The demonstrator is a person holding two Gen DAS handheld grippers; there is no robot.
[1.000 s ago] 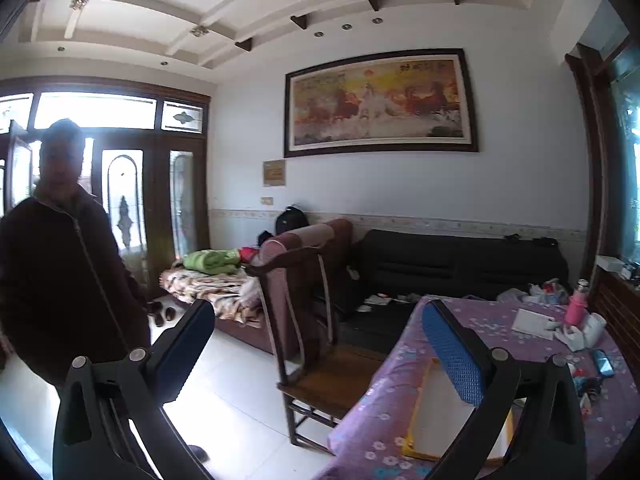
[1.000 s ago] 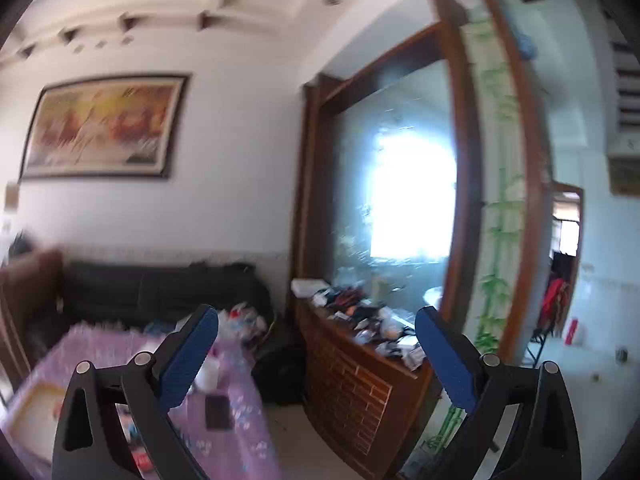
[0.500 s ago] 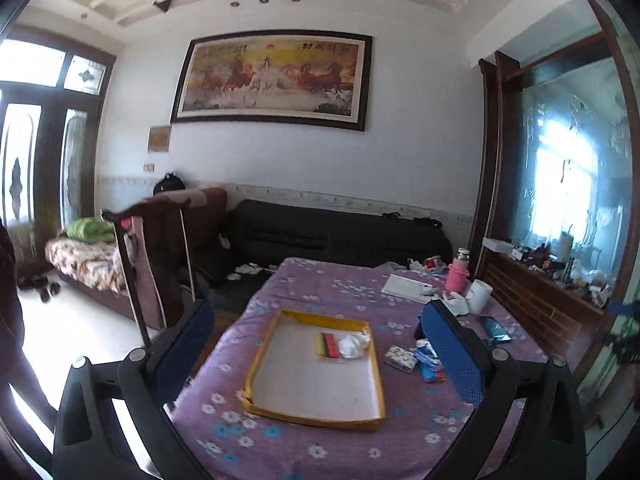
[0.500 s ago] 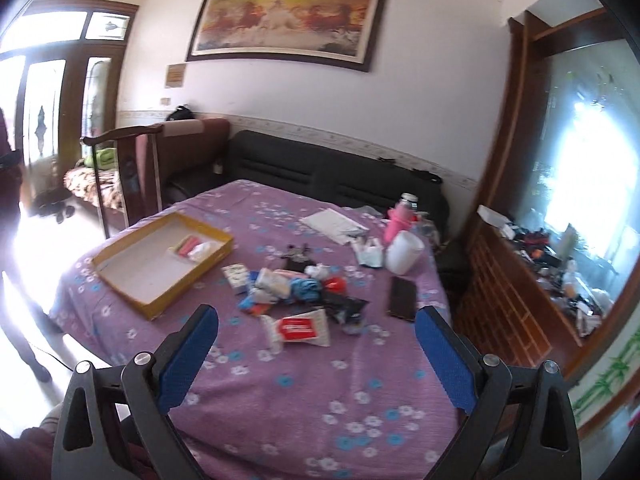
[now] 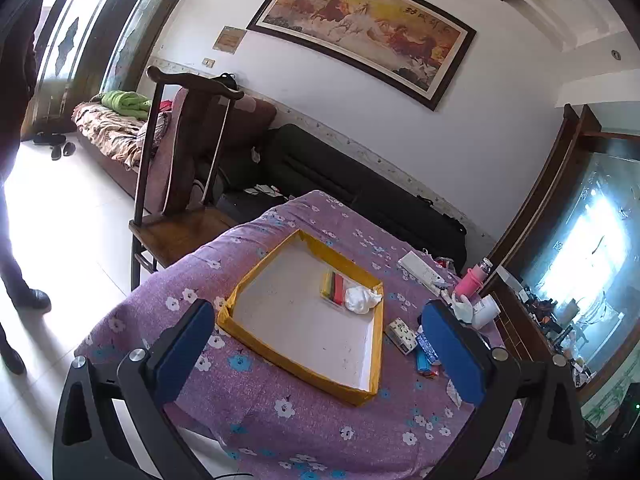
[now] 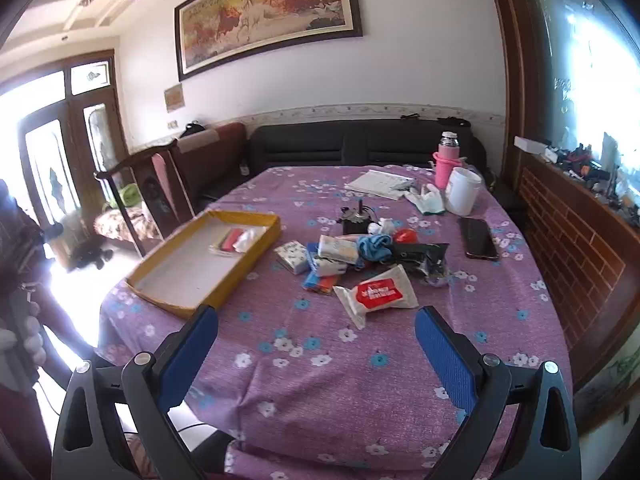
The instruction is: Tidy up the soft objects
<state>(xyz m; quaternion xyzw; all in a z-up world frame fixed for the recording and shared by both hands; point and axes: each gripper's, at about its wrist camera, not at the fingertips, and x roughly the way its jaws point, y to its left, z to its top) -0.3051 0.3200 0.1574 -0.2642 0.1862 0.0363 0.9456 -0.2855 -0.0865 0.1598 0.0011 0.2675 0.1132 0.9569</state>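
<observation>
Right wrist view: the right hand-held gripper [image 6: 316, 344] is spread wide with nothing between its blue pads [image 6: 444, 352], hovering over the near edge of the counter [image 6: 360, 380], which is covered in a purple floral cloth.
Nearest soft object: a white wet-wipe pack with a red label [image 6: 378, 293] lies just ahead of the right hand-held gripper, apart from both pads.
Pile behind it: tissue packs [image 6: 336, 249], a crumpled blue cloth [image 6: 374, 246], a black plastic wrapper [image 6: 424, 254] and small blue and orange packets [image 6: 320, 282] lie bunched in the middle of the counter, touching one another.
Left wrist view: the left hand-held gripper [image 5: 320, 344] is likewise spread wide and empty, poised above the near end of the yellow-rimmed tray [image 5: 296, 364].
Tray contents: a flat striped packet [image 5: 335, 286] and a crumpled white wad [image 5: 360, 299] sit together in the far right corner; the rest of the white floor is bare.
Not for sorting, by my reading: a black phone [image 6: 478, 238], a pink flask [image 6: 444, 158], a white cup [image 6: 462, 191] and papers [image 6: 380, 180] lie beyond the pile.
Done so far: two items in the tray, so the task looks barely started.
Left to do: most of the pile is outside the tray; the wipe pack seems the likely next pick.
</observation>
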